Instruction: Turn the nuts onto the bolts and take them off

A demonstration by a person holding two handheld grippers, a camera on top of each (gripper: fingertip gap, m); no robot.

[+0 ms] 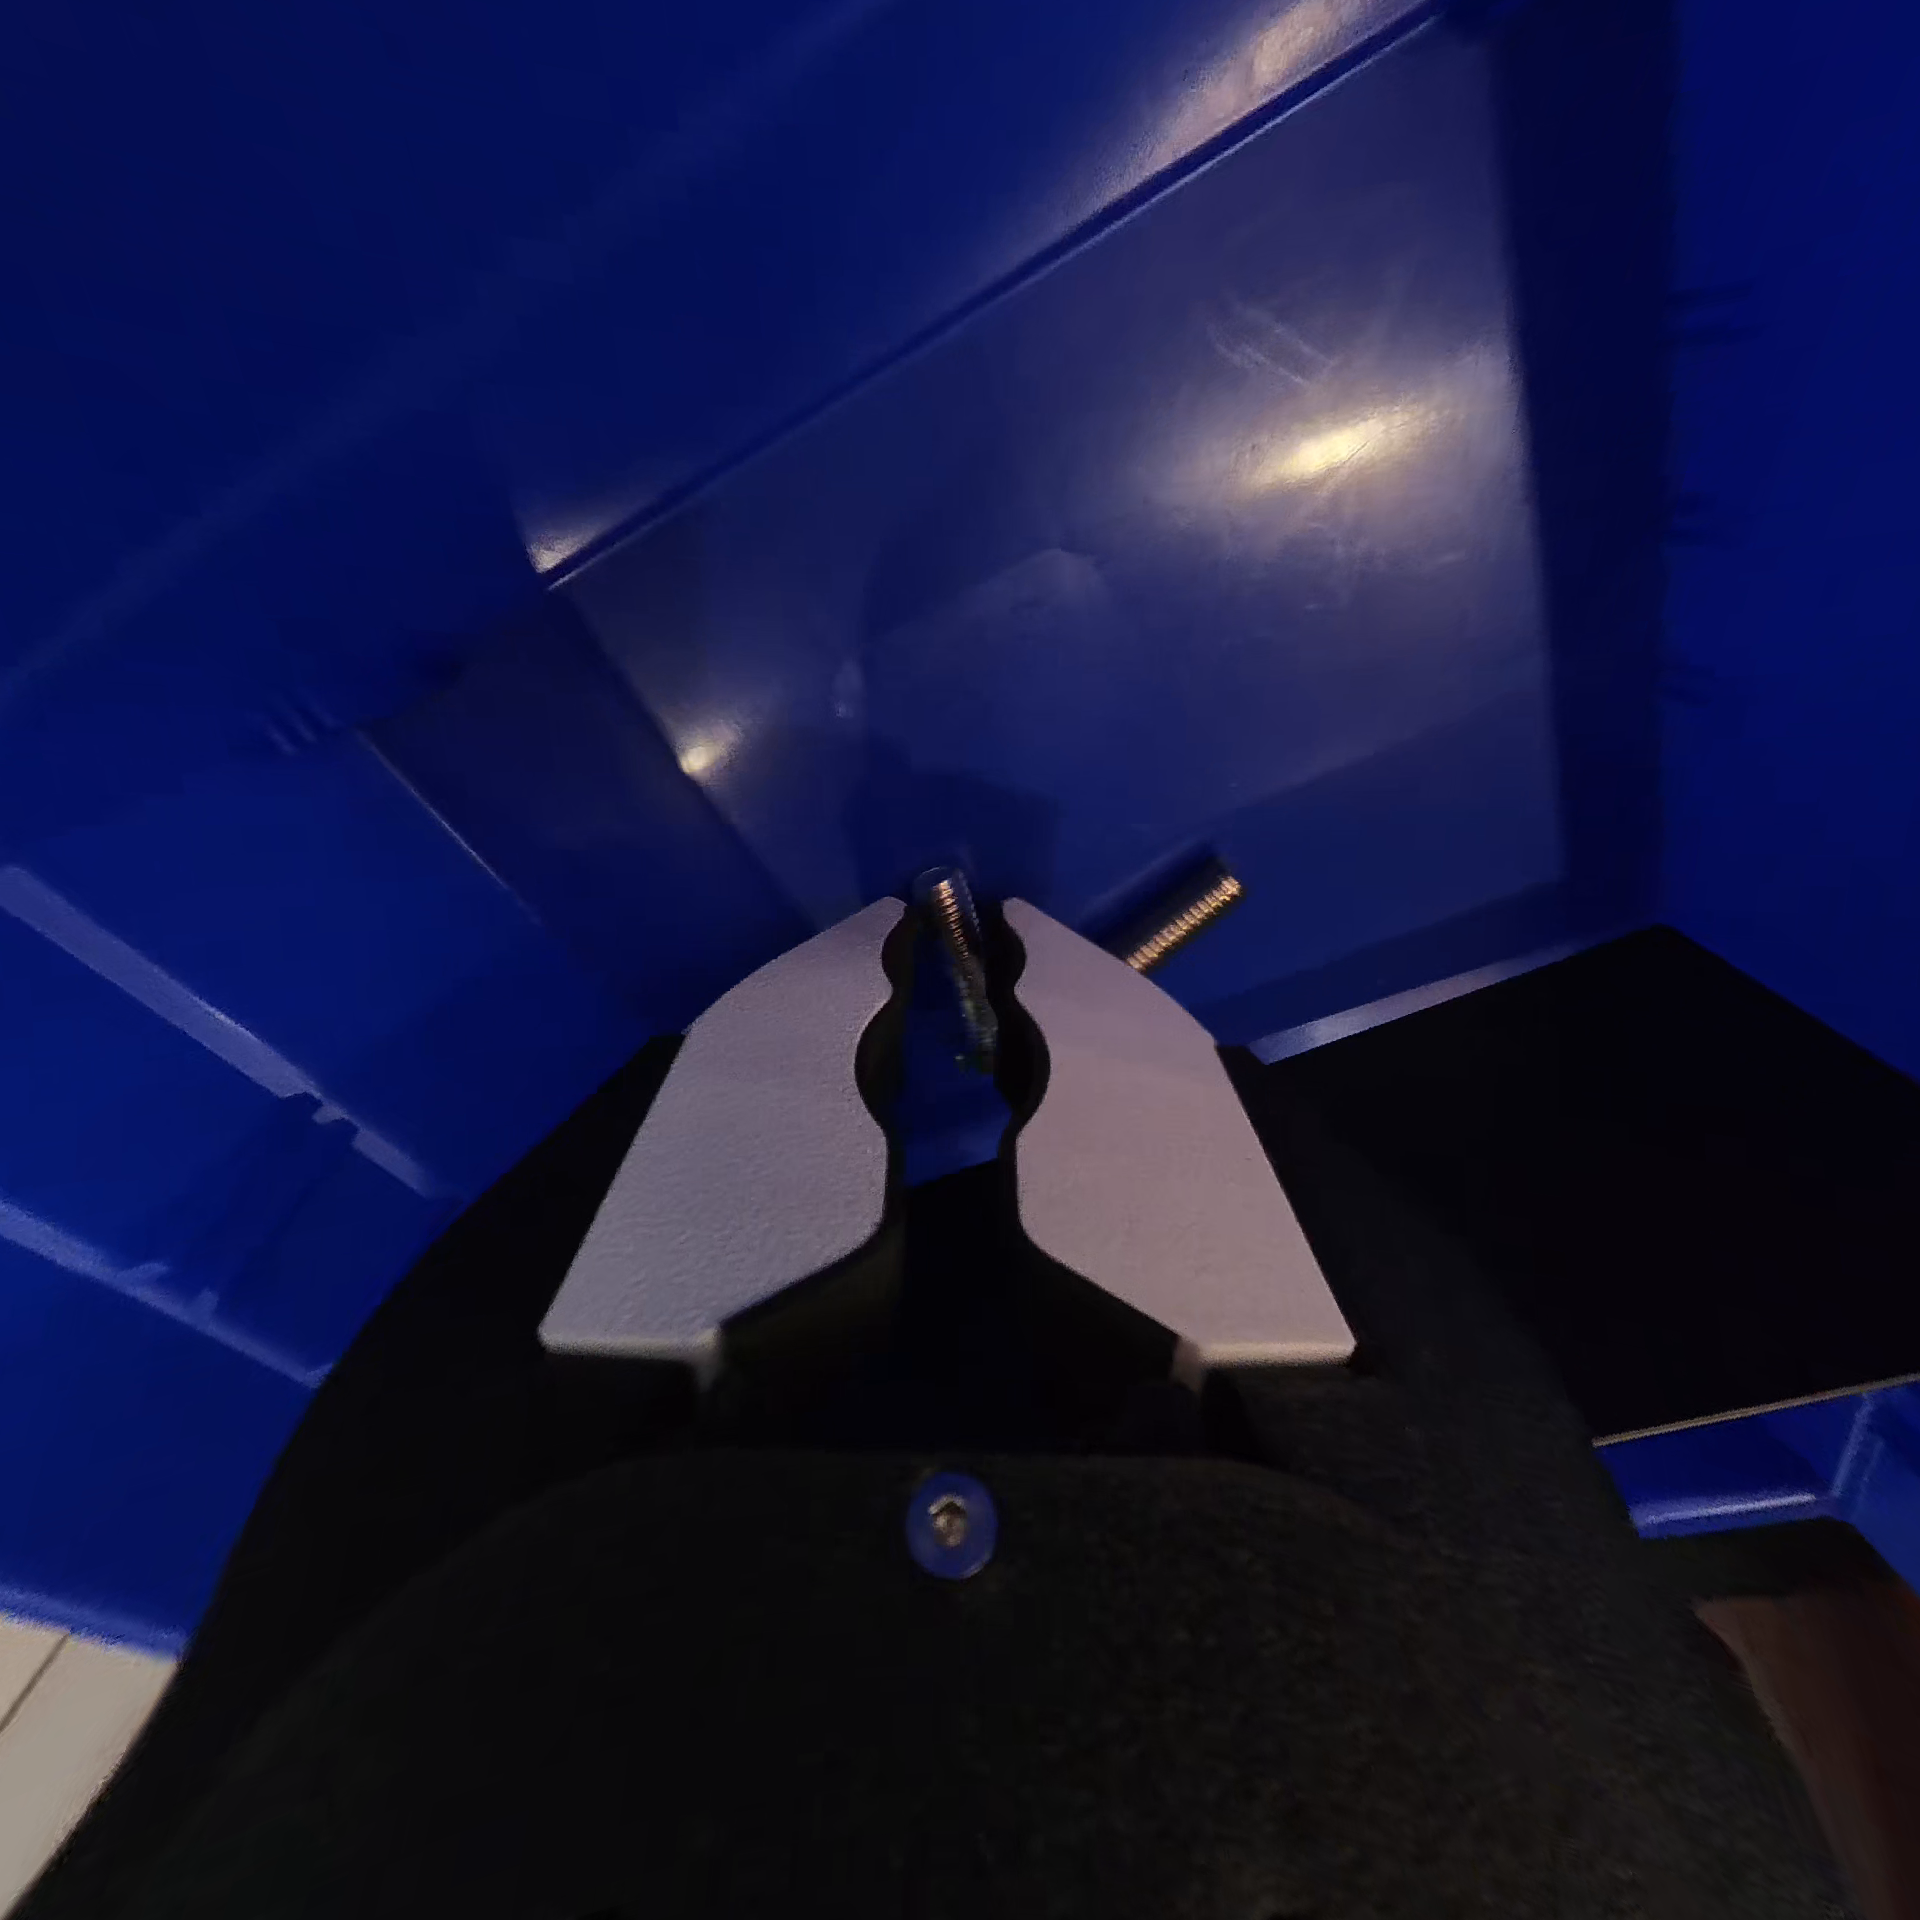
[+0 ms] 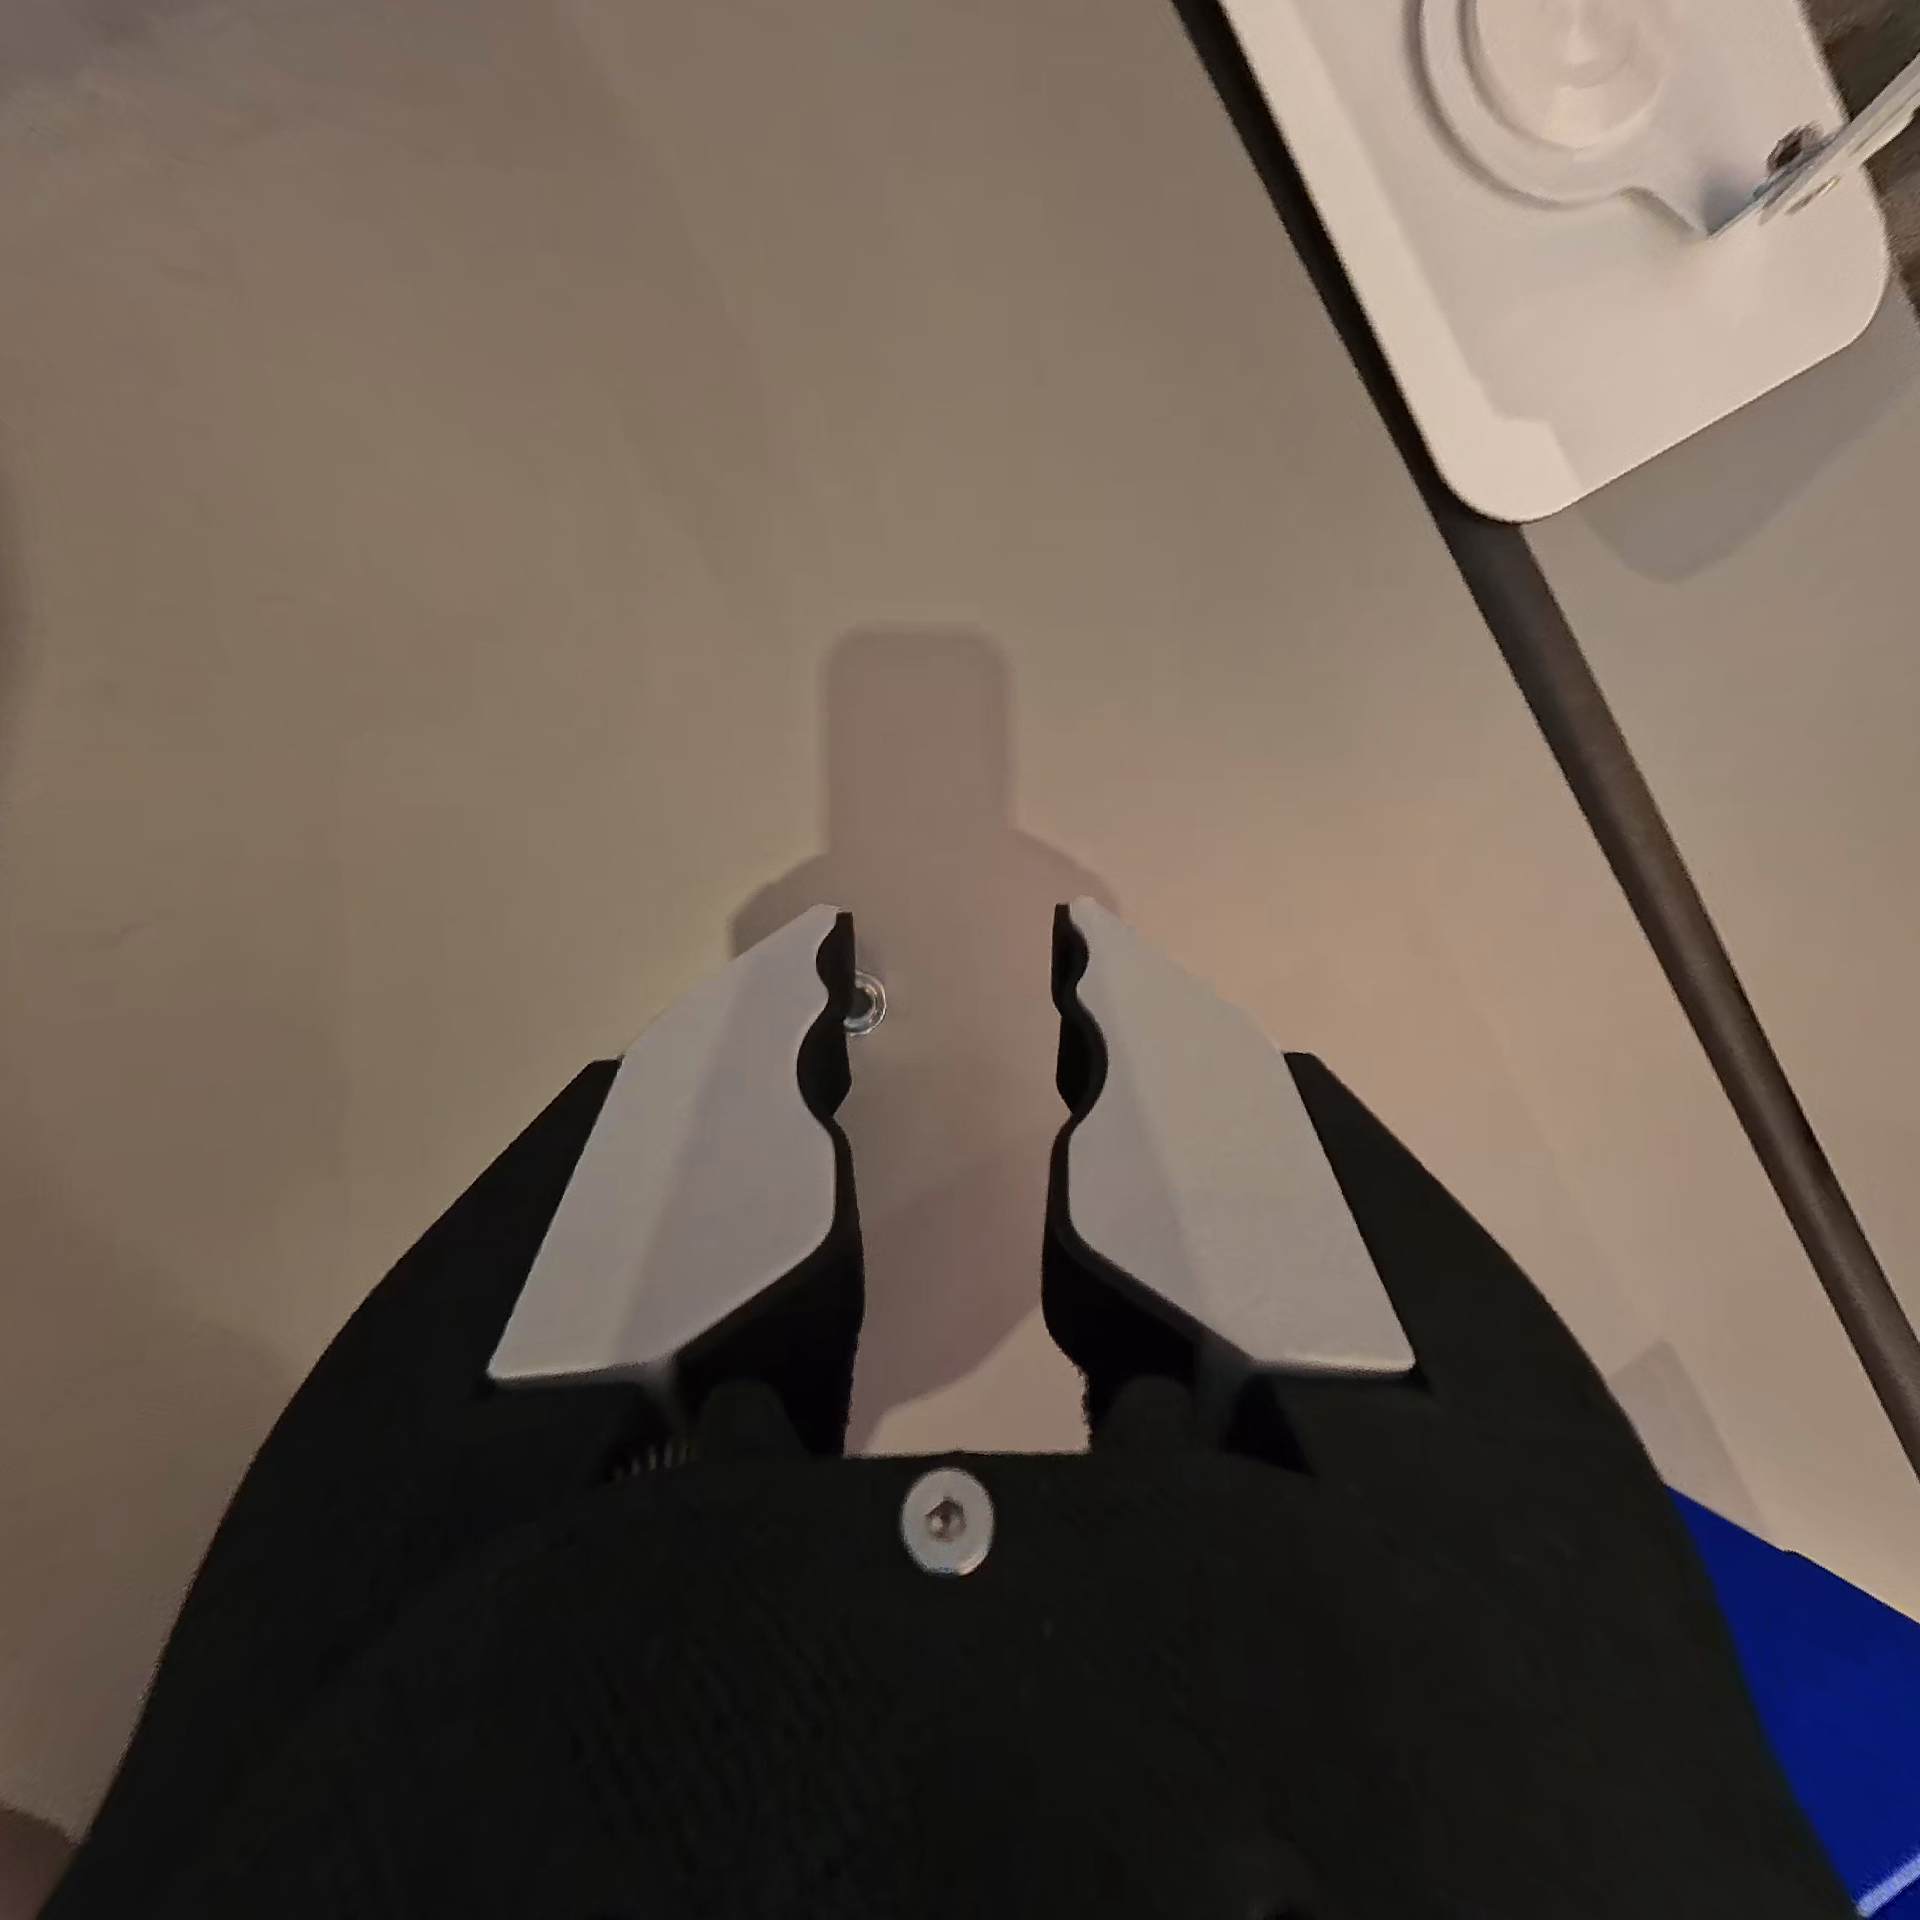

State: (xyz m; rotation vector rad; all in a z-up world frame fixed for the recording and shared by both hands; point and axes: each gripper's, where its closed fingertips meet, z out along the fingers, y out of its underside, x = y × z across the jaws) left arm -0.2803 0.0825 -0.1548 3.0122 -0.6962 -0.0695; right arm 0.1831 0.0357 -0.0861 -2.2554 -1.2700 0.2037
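Left wrist view. Two bolts are visible, both inside a blue bin. The left gripper is closed on one bolt, whose threaded shaft stands between the fingertips and points toward 12 o'clock, its tip just past them. The second bolt lies on the bin floor at about 2 o'clock from the fingertips, just beside the right-hand finger, partly hidden behind it. A black sheet sits at 4 o'clock.

Right wrist view. One nut is visible, and no bolt. The right gripper is open, a wide gap between its two fingers, holding nothing. The nut, a small shiny ring, lies flat on the beige table, just inside the left-hand finger near its tip; whether they touch cannot be told. One white plate with a round recess lies at 1 o'clock, well apart. A corner of blue shows at 4 o'clock.
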